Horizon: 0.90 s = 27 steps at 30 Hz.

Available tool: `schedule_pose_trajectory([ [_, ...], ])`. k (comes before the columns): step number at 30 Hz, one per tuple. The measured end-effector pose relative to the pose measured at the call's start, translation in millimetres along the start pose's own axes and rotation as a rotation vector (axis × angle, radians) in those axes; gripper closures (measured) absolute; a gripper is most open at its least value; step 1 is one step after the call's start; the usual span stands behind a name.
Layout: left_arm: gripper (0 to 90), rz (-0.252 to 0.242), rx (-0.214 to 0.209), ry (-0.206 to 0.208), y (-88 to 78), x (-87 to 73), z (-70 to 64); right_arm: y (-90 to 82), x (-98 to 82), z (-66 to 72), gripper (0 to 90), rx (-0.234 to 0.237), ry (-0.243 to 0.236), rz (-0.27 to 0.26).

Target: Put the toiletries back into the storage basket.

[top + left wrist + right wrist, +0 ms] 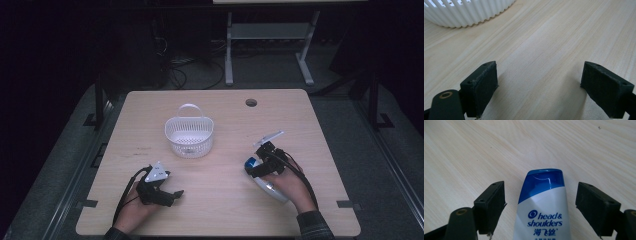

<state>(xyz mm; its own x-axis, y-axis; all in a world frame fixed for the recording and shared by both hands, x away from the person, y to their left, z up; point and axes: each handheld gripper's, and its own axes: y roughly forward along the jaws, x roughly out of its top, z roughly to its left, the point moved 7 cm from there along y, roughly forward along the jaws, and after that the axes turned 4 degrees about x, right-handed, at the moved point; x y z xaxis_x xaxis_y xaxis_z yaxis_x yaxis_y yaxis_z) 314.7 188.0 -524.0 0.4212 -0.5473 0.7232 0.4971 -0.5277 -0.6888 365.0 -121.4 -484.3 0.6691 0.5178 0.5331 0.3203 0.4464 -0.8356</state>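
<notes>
My right gripper point(541, 207) has its jaws wide, straddling the shampoo bottle point(542, 205) lying flat on the tabletop point(474, 150) (pads not touching), so closing off-centre could squirt its rounded body sideways.

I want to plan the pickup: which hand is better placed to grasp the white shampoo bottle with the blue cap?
Right: its tool is open around the white, blue-capped shampoo bottle; the left tool faces bare table.
</notes>
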Motion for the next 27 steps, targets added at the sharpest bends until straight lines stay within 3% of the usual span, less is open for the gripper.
schedule_pose_trajectory([
  [15, 12.8, -0.001, 0.0, 0.0, 0.1, 0.0, 0.0, 21.3, -12.2, -4.2, 23.9, -0.028, 0.004, 0.115],
  [27, 12.8, -0.002, -0.001, -0.002, 0.2, 0.2, -0.4, 23.6, -17.1, -4.6, 31.0, -0.035, 0.006, 0.145],
])
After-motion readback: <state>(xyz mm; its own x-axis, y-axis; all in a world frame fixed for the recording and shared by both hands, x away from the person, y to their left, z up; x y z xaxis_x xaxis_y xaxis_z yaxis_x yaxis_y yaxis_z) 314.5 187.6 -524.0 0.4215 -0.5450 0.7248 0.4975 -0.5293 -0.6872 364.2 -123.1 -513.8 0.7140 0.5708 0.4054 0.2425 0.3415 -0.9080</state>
